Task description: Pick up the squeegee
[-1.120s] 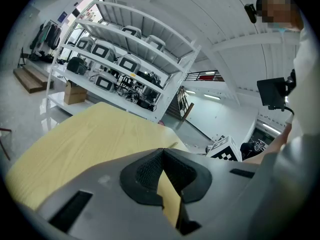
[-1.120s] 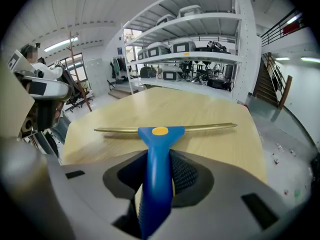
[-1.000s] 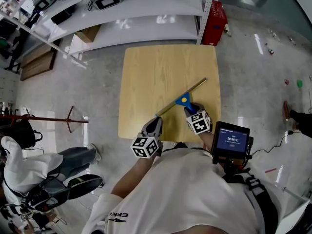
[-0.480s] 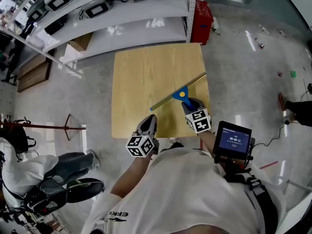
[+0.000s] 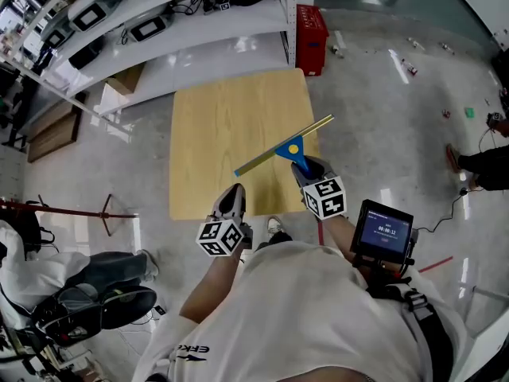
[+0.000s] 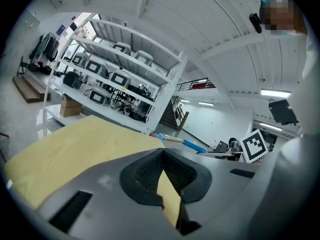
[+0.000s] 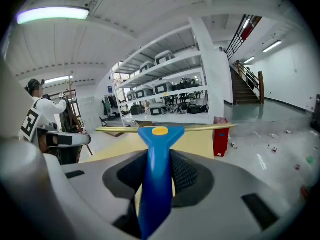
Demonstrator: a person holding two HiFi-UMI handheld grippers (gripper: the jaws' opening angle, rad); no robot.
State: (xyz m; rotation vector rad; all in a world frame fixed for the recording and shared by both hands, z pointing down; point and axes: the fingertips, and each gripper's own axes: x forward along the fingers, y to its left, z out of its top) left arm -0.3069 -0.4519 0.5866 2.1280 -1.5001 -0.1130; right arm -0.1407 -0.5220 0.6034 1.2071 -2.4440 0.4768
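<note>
The squeegee (image 5: 285,150), with a long yellow blade and a blue handle, hangs above the near right part of the wooden table (image 5: 231,110). My right gripper (image 5: 306,168) is shut on the blue handle (image 7: 155,184). In the right gripper view the blade (image 7: 200,128) lies level across the picture ahead of the jaws. My left gripper (image 5: 232,197) hovers over the table's near edge, to the left of the squeegee. Its jaws meet at the tips (image 6: 161,156) with nothing between them. The left gripper view shows the squeegee (image 6: 192,145) off to its right.
A white shelf rack (image 5: 183,14) with devices stands beyond the table, and a red crate (image 5: 312,29) sits on the floor beside it. A seated person (image 5: 48,277) and a coat stand (image 5: 79,209) are at the left. A screen unit (image 5: 383,231) hangs by my right arm.
My right gripper has lifted the squeegee up off the table top. The left gripper has also risen a little and stays empty.
</note>
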